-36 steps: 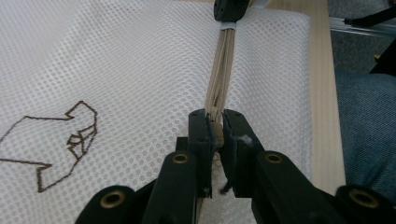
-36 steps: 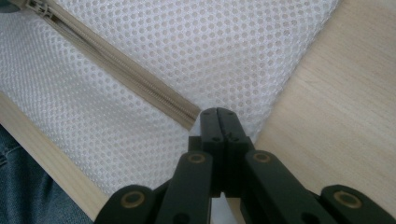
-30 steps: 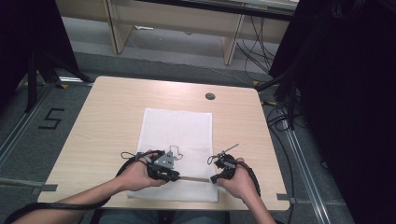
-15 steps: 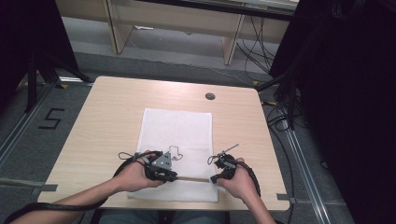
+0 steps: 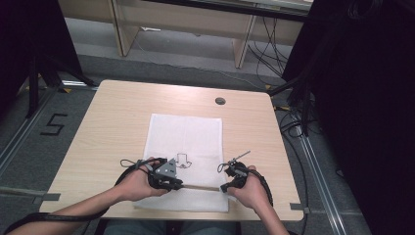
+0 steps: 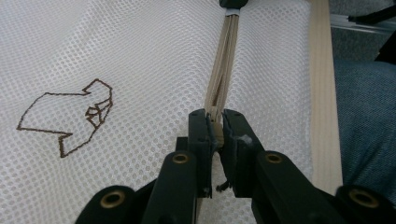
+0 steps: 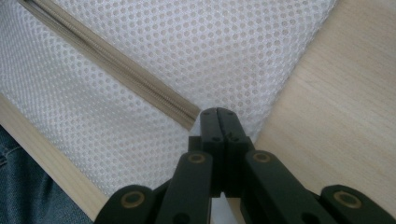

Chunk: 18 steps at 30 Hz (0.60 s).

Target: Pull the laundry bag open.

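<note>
A white mesh bag (image 5: 186, 132) lies flat on the wooden table (image 5: 112, 117), with a beige zipper (image 5: 200, 187) running along its near edge. My left gripper (image 5: 180, 185) is shut on the zipper; in the left gripper view the jaws (image 6: 217, 128) pinch the beige zipper (image 6: 224, 70) just above the mesh (image 6: 140, 46). My right gripper (image 5: 224, 187) is shut at the zipper's right end. In the right gripper view its jaws (image 7: 217, 114) are pressed together on the mesh bag (image 7: 210, 46) where the zipper (image 7: 116, 70) stops, close to the bag's side edge.
A brown stitched outline (image 6: 70, 116) marks the bag beside the left gripper. A round cable hole (image 5: 220, 101) sits near the table's far edge. Bare wood (image 7: 345, 93) lies right of the bag. The table's near edge and the person's lap are just behind both grippers.
My left gripper has edged slightly to the left along the zipper. The right gripper has kept still.
</note>
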Tool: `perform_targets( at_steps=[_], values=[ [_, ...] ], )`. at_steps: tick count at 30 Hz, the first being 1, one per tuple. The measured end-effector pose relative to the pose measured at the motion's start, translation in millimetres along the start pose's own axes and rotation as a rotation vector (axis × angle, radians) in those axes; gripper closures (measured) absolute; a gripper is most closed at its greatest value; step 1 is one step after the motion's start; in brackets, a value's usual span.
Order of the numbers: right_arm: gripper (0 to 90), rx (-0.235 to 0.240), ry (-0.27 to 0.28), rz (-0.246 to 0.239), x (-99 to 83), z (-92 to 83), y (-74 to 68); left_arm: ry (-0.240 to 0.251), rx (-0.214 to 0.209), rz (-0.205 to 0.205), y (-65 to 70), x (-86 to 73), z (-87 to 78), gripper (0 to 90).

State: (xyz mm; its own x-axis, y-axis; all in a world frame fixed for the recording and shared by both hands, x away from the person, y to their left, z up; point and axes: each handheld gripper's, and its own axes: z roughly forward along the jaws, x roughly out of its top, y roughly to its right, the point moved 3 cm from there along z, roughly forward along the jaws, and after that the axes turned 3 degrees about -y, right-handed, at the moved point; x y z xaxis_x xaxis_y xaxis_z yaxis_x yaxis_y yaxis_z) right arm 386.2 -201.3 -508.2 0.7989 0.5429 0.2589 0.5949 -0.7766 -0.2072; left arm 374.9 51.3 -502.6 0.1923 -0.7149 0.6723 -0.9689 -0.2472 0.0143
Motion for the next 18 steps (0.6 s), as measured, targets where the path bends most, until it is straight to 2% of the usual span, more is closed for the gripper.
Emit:
perform_targets(
  at_steps=[3,4,6,8,9,11,13,15,16,18],
  values=[
    [90.0,-0.001,0.009,-0.016,0.4,0.6,1.4,-0.006,0.007,0.01,-0.6,-1.6,-1.2,82.0],
    [90.0,-0.001,0.009,-0.016,0.3,0.6,1.4,-0.002,0.0,-0.007,-0.7,-2.2,-1.9,81.9],
    [90.0,-0.001,0.01,-0.014,0.4,0.6,1.4,0.002,-0.003,-0.011,-1.8,-3.9,-3.3,82.0],
    [90.0,-0.002,0.008,-0.015,0.5,0.5,1.3,0.004,0.011,-0.011,-1.8,-4.7,-3.3,81.9],
    [90.0,-0.002,0.008,-0.015,0.5,0.5,1.3,-0.009,0.015,0.007,-3.4,-5.4,-4.9,81.9],
    [90.0,0.0,0.007,-0.016,0.3,0.3,0.9,0.002,0.006,-0.015,-3.1,-6.8,-7.0,82.0],
    [90.0,-0.003,0.009,-0.017,0.4,0.6,1.3,0.001,0.01,-0.006,-3.1,-7.0,-7.4,81.9],
    [90.0,0.0,-0.001,-0.013,0.3,0.0,0.8,0.002,0.005,-0.011,-2.7,-6.8,-7.8,81.9],
    [90.0,0.004,-0.006,0.011,-0.4,-0.6,-1.1,0.005,0.009,-0.011,-2.7,-6.9,-7.5,81.9],
    [90.0,0.004,-0.006,0.01,-0.4,-0.6,-0.9,0.011,0.009,-0.015,-2.5,-7.2,-7.6,82.0]
  ],
)
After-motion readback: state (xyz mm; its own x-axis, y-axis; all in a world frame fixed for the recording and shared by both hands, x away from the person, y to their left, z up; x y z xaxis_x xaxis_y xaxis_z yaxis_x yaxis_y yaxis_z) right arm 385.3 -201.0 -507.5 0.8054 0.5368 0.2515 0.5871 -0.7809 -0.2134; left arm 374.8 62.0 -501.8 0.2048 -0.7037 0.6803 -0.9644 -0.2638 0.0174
